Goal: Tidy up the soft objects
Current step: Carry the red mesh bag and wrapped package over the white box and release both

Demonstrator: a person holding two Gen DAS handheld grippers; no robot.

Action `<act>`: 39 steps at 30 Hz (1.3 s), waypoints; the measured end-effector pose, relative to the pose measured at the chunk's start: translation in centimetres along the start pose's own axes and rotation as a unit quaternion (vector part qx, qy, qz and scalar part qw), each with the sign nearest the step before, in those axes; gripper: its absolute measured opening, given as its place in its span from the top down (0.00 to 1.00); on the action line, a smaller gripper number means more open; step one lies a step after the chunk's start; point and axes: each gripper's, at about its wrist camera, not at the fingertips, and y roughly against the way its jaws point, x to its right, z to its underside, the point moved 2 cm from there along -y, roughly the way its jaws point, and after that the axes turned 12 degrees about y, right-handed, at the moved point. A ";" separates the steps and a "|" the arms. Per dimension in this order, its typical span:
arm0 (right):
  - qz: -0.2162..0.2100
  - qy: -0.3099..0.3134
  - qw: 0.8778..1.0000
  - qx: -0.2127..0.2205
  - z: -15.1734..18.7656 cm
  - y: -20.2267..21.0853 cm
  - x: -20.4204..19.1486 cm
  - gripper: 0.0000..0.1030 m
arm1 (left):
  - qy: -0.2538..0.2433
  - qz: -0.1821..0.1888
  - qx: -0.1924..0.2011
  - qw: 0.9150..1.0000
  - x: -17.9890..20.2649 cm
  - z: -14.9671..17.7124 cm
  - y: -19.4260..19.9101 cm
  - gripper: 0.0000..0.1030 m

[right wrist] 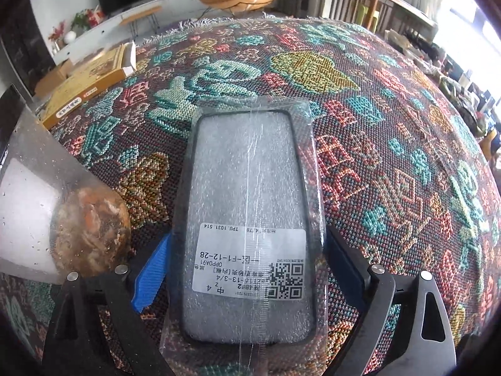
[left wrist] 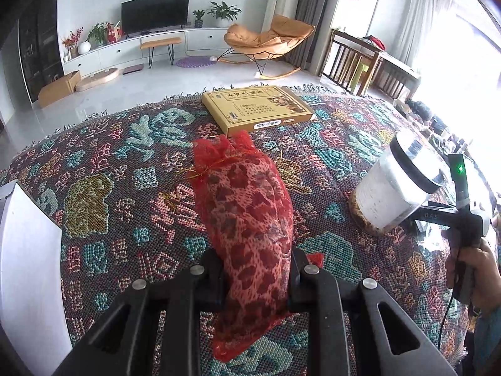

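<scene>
Pouch (left wrist: pixel 250 219): red mesh, spotted fabric inside, pinched low on its body by the left gripper (left wrist: pixel 257 277), jaws clenched tight on it. It stands up out of the grip with its drawstring neck pointing away, hanging above the woven cloth (left wrist: pixel 125 188), apparently clear of it. Judgement: held by the bulk rather than the neck so the soft contents do not swing.

Right gripper (right wrist: pixel 247 263): fingers straddle a phone case (right wrist: pixel 250 188) sealed in clear plastic, lying flat on the cloth, label end toward the camera. Small gaps show on both sides between pads and case; jaws released, not yet gripping. Straddling the narrow width suits a squeeze across the flexible frame.

Outward: a jar (left wrist: pixel 397 185) stands upright to the right of the pouch; a yellow box (left wrist: pixel 256 109) lies beyond, near the fringed far edge.

View differences: the left view alone shows the pouch, the person's hand (left wrist: pixel 469 266) on the right tool, and the jar's lid. The right view alone shows the case, the food in the jar (right wrist: pixel 90 235) through its base, and the box's open flap.
</scene>
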 end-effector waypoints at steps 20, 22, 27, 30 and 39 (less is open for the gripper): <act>-0.119 0.011 0.980 0.159 -2.4 20.3 -2.8 0.25 | 0.011 0.063 0.068 0.996 -0.1 0.6 13.3 0.75; -0.159 0.036 0.974 0.160 -1.8 22.5 -7.2 0.25 | 0.018 0.059 0.085 0.994 -1.9 1.2 16.3 0.75; -0.274 0.107 0.944 0.153 1.2 27.4 -20.2 0.25 | 0.051 0.017 0.120 0.991 -9.1 3.8 24.5 0.75; -0.341 0.153 0.917 0.138 3.7 30.1 -28.6 0.25 | 0.080 -0.028 0.135 0.987 -14.6 6.5 29.2 0.74; -0.416 0.238 0.876 0.053 10.6 28.5 -46.6 0.19 | 0.141 -0.203 0.134 0.960 -25.4 15.2 34.3 0.11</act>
